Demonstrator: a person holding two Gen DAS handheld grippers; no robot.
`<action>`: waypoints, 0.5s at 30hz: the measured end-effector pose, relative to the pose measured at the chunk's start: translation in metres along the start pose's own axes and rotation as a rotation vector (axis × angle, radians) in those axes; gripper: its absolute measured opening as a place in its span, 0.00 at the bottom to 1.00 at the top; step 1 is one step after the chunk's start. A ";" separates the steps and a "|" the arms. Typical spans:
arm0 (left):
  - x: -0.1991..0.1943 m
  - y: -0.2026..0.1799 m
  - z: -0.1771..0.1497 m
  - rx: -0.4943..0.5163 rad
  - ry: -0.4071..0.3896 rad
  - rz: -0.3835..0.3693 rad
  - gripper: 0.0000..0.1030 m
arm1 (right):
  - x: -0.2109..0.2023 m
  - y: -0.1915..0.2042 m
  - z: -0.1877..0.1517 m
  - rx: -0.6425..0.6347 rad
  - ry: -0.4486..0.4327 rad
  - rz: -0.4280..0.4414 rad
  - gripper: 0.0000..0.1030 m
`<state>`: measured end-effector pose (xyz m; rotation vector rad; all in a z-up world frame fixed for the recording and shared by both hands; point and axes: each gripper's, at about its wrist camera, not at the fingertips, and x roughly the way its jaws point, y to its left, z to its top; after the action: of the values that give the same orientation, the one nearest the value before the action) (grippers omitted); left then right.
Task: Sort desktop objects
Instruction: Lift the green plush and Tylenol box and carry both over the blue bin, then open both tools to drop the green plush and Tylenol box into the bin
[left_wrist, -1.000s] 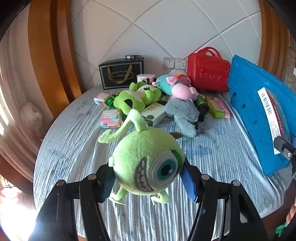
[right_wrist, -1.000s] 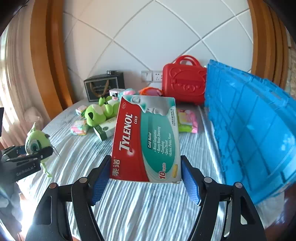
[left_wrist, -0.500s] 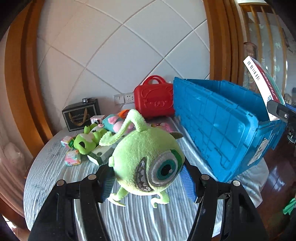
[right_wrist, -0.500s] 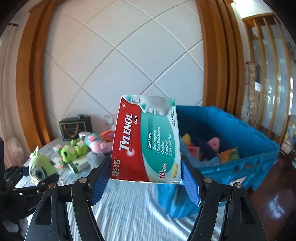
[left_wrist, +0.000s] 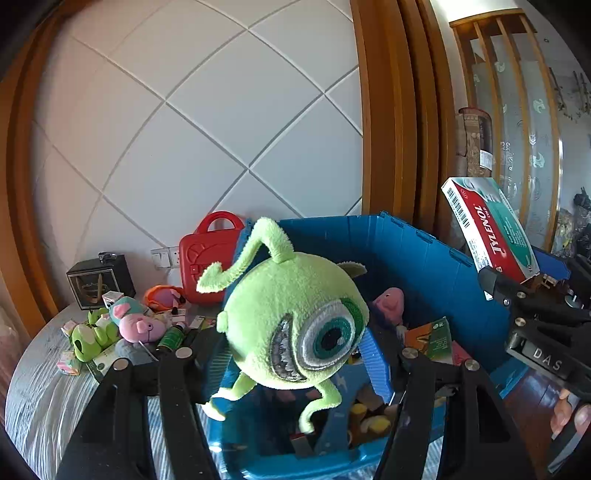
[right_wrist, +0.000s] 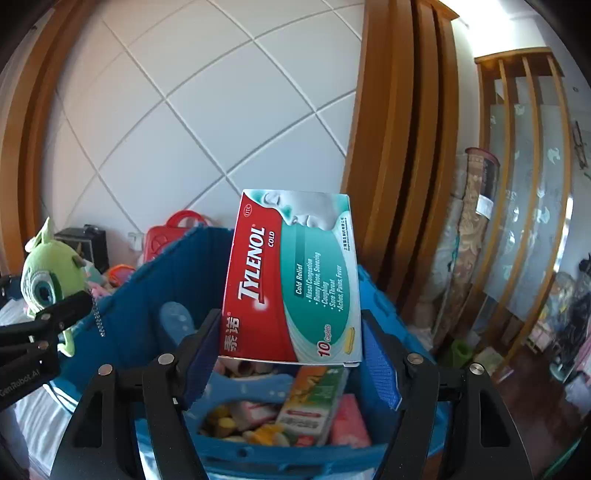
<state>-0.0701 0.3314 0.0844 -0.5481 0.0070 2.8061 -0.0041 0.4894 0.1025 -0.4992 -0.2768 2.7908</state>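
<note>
Hanging over the open blue bin (left_wrist: 436, 258), the green plush (left_wrist: 295, 325) sits squeezed between the blue pads of the left gripper (left_wrist: 291, 354) — jaws about half spread, pressing its round body from both sides, its thin legs dangling free above the bin's contents. Held that way, clear of the rim, it looks ready to fall straight in once the jaws part. The right gripper (right_wrist: 290, 354) carries the Tylenol box (right_wrist: 291, 277) in the same fashion: jaws partly spread, pads clamped on its 2 narrow sides near the bottom edge, the box upright with its printed face to the camera. It too is above the bin's inside, over cartons and small packets already lying there, so the bin seems to be the collecting place for both kinds of thing.

The 2 grippers hang side by side — each shows at the edge of the other's view — so both drops could come close together; my guess is the soft plush lands harmlessly, while the box may tip flat.

Behind, on the striped table (left_wrist: 33, 387), more remains: a second green plush (left_wrist: 88, 336), a pink plush (left_wrist: 138, 325), a small bottle (left_wrist: 171, 338), a red case (left_wrist: 210, 258) and a black box (left_wrist: 99, 284) by the wall
</note>
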 end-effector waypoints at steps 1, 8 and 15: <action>0.008 -0.011 0.003 0.002 0.016 0.008 0.60 | 0.010 -0.011 -0.001 -0.006 0.007 0.002 0.70; 0.039 -0.055 0.009 0.029 0.077 0.071 0.61 | 0.060 -0.056 -0.013 -0.027 0.049 0.033 0.70; 0.046 -0.068 0.015 0.033 0.076 0.084 0.66 | 0.073 -0.063 -0.016 -0.029 0.049 0.107 0.70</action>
<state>-0.0979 0.4104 0.0850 -0.6602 0.0943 2.8591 -0.0483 0.5740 0.0801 -0.6053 -0.2879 2.8765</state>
